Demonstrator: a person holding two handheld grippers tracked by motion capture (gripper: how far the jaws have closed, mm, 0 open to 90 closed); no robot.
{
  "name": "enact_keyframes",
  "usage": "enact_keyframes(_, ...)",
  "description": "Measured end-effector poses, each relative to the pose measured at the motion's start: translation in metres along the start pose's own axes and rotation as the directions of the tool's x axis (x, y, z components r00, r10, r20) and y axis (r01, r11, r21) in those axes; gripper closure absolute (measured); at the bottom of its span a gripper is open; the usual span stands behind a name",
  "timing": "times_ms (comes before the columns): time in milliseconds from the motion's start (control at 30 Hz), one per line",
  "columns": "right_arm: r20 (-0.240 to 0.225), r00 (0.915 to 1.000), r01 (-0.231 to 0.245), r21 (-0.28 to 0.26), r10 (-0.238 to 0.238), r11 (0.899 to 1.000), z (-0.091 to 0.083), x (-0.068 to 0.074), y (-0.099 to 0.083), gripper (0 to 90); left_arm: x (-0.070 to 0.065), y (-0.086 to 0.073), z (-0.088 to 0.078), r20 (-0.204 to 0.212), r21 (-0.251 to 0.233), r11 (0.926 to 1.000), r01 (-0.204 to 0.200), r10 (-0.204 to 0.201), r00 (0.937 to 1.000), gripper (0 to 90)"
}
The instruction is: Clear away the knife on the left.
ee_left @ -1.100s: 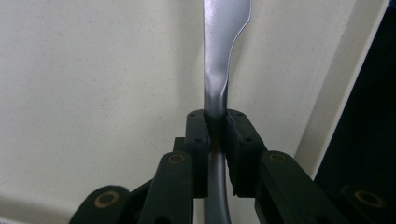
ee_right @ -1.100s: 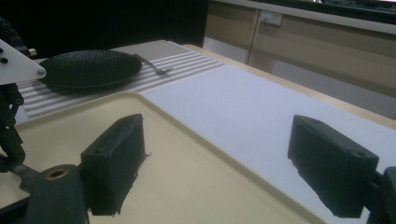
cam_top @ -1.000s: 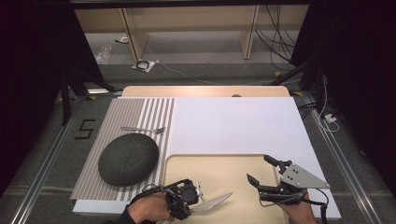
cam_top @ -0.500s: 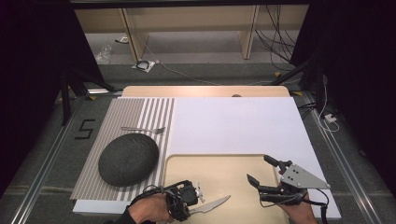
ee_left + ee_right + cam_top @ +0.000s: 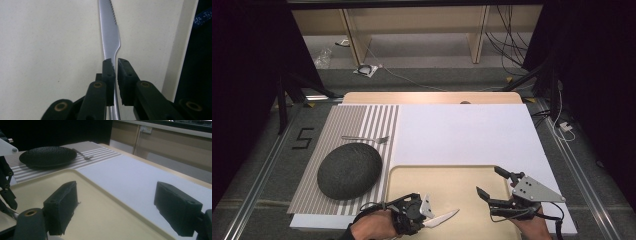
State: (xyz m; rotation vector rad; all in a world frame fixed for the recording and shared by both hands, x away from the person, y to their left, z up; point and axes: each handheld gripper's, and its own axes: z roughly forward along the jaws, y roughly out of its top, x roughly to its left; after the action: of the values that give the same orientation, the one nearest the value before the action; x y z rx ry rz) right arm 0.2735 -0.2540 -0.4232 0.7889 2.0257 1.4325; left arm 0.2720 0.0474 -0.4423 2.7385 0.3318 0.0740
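A silver table knife [image 5: 443, 218] sticks out to the right from my left gripper [image 5: 424, 222], just over the near left part of the cream tray [image 5: 437, 166]. In the left gripper view the jaws have just been closing, and they now pinch the knife [image 5: 110, 32] by its handle where the serrated blade begins, with my left gripper [image 5: 116, 66] shut on it. My right gripper [image 5: 488, 181] hovers over the tray's right side, its jaws wide apart with nothing between them [image 5: 117, 202].
A black plate [image 5: 349, 170] and a fork [image 5: 364, 139] lie on the striped placemat [image 5: 362, 120] to the left. A white mat [image 5: 462, 135] covers the table behind the tray. The plate [image 5: 47, 156] and fork [image 5: 82, 154] lie beyond the tray rim [image 5: 82, 173].
The knife's blade has turned a little in the left gripper and now looks narrower and flatter. The right gripper has stayed where it was.
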Motion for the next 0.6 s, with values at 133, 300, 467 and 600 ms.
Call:
enact_keyframes(133,0.001,1.0,0.002,0.002,-0.002,1.0,0.0,0.0,0.0,19.8,-0.006,0.003,0.005,0.002,-0.007,0.9996,-0.029,0.029,0.9996,89.0)
enact_keyframes(300,-0.001,1.0,0.0,0.0,0.0,1.0,0.0,0.0,0.0,19.8,-0.009,0.003,0.011,0.001,-0.015,0.9993,-0.034,0.034,0.9994,89.2)
enact_keyframes(467,0.0,1.0,0.001,-0.001,-0.001,1.0,0.0,0.0,0.0,19.8,-0.009,0.002,0.016,0.003,-0.007,0.9994,-0.033,0.033,0.9994,89.2)
enact_keyframes(600,-0.002,1.0,0.002,0.002,-0.002,1.0,0.0,0.0,0.0,19.8,-0.006,0.001,0.019,0.005,-0.005,0.9997,-0.022,0.022,0.9997,89.2)
